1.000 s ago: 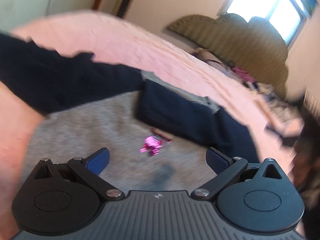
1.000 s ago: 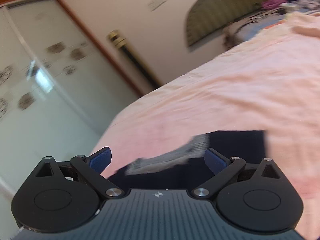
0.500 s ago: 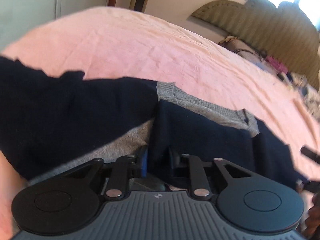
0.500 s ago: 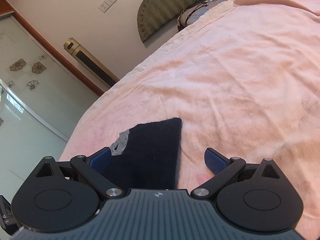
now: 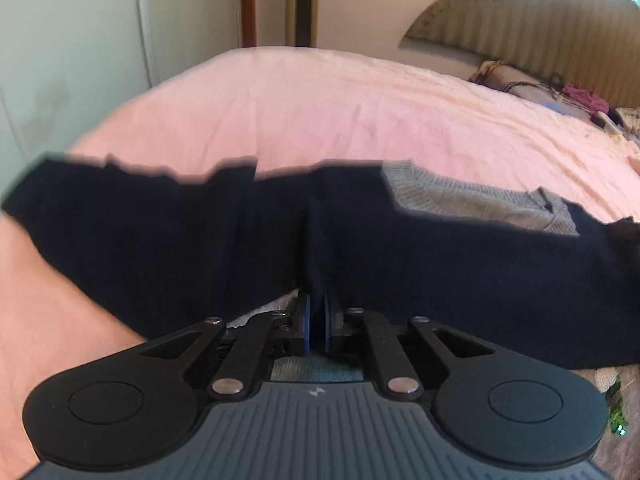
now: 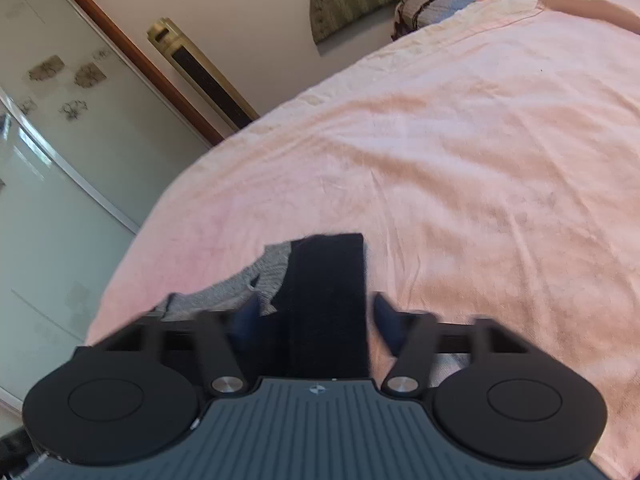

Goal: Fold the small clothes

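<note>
A small sweater, grey body with navy sleeves, lies on the pink bed sheet. My left gripper is shut on a pinched fold of the navy fabric, which spreads left and right in front of it. In the right wrist view the navy sleeve runs between the fingers of my right gripper, which is partly closed around it with a gap on each side. The grey collar part lies to its left.
The pink sheet stretches far to the right. A padded headboard and cluttered items sit at the far end. A glass wardrobe door and a gold floor-standing unit stand past the bed's left edge.
My left gripper closed on the navy fabric and stays shut on it. My right gripper moved over the navy sleeve and its fingers have come inward around it.
</note>
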The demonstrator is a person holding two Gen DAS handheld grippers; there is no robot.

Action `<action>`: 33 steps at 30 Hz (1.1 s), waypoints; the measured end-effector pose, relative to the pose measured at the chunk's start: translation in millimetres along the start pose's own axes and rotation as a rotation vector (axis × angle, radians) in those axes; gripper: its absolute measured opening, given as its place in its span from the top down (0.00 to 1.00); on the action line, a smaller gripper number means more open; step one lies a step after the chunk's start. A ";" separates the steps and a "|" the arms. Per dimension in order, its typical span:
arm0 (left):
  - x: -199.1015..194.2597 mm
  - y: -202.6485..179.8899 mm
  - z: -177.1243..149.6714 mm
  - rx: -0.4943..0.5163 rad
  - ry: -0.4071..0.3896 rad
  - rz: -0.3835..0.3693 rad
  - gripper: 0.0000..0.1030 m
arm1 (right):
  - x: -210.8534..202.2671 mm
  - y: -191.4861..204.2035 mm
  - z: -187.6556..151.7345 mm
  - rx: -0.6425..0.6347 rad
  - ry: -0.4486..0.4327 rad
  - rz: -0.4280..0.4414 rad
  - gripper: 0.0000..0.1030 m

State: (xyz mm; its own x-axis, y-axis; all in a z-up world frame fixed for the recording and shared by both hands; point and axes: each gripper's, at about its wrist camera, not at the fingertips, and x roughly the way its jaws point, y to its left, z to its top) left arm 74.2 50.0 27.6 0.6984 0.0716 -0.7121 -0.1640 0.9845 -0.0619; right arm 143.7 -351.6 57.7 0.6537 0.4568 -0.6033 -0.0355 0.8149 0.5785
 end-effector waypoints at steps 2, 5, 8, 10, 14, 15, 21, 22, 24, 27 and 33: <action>-7.5 5.7 -1.5 -0.012 0.000 -0.017 0.92 | 2.5 5.9 -2.4 -0.034 0.015 0.001 0.21; -19.5 14.1 5.8 -0.018 -0.017 -0.070 0.91 | 6.5 12.4 -1.9 -0.087 0.032 -0.019 0.24; -33.1 21.7 21.5 -0.027 -0.075 -0.081 0.89 | 11.9 11.0 4.1 -0.105 0.082 -0.051 0.87; -37.5 31.6 36.4 -0.020 -0.113 -0.088 0.80 | 2.2 8.0 9.4 -0.125 0.085 -0.036 0.88; -16.2 39.0 65.4 0.068 -0.199 -0.109 0.29 | -21.8 -21.6 23.5 -0.103 0.052 -0.059 0.89; -7.0 36.6 71.9 0.101 -0.208 -0.105 0.29 | -18.6 -28.4 23.5 -0.092 0.084 -0.044 0.89; 59.0 5.3 107.2 0.260 -0.074 -0.137 0.29 | -31.2 -4.3 39.6 -0.158 -0.051 -0.008 0.12; 69.7 -3.6 108.3 0.304 -0.040 -0.154 0.29 | -29.3 6.8 47.3 -0.218 -0.062 0.011 0.12; 88.7 -23.0 103.9 0.392 0.013 -0.147 0.30 | -10.6 24.2 57.5 -0.308 0.014 0.026 0.13; 105.2 -45.5 88.6 0.506 0.026 -0.130 0.32 | 27.9 46.5 59.0 -0.496 0.169 0.000 0.23; 100.7 -54.1 92.7 0.515 0.024 -0.186 0.99 | 64.2 58.0 39.9 -0.674 0.259 -0.058 0.71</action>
State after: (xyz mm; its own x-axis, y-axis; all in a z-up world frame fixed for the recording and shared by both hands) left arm 218.0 18.8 24.0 0.6659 -0.1092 -0.7380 0.3273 0.9317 0.1575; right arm 213.8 -289.2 74.5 0.4718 0.4083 -0.7815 -0.5191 0.8451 0.1280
